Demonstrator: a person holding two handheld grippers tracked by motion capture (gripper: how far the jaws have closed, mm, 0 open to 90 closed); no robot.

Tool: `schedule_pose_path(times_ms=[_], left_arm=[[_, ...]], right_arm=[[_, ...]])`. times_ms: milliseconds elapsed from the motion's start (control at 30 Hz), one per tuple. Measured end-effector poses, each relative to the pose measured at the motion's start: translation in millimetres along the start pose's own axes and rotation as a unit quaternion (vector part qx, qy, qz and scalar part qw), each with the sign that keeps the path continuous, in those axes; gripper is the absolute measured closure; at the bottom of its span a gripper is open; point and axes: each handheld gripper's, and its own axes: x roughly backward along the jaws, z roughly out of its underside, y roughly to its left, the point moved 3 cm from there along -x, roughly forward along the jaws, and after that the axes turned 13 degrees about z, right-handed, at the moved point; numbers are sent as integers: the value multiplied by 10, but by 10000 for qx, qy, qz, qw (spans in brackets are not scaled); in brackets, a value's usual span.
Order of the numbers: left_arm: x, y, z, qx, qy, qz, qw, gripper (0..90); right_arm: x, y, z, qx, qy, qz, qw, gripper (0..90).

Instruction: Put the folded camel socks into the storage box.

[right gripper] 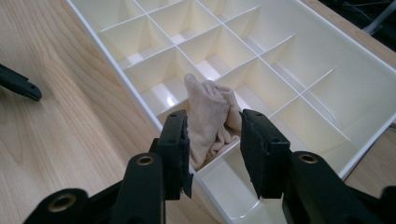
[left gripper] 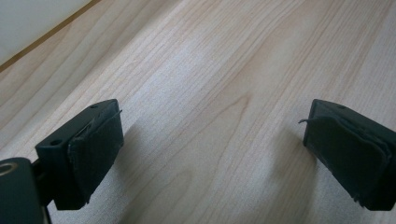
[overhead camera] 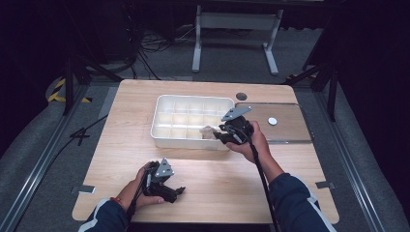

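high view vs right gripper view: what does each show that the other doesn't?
High view alone: the person's left gripper low over bare table, the clear lid with a white disc beside the tray, the floor and a stand behind. Right gripper view alone: the jaws stand apart around the cloth without pressing it, and the cloth stands bunched over a divider at the tray's near wall. Both: the white divided tray, the beige cloth, the right gripper, the wooden table.
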Motion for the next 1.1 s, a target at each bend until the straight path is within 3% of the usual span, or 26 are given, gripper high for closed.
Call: schedule_pose_path(times_ms=[267,567,833,1100], left_arm=[[-4,0,0,14,-19,3,10000,52],[-4,-1,0,17,-22,4,10000,52],[-5,-1,0,19,-25,4,10000,52],[-5,-1,0,20,-25,4,10000,52]], right_arm=[[174,5,97,112,-47,-9,9999,567],[336,-62,269,173,-39,110,9998,435],[461,-49,457,467,24,226,9986,397],[535,-89,664,558,125,339,9978,383]])
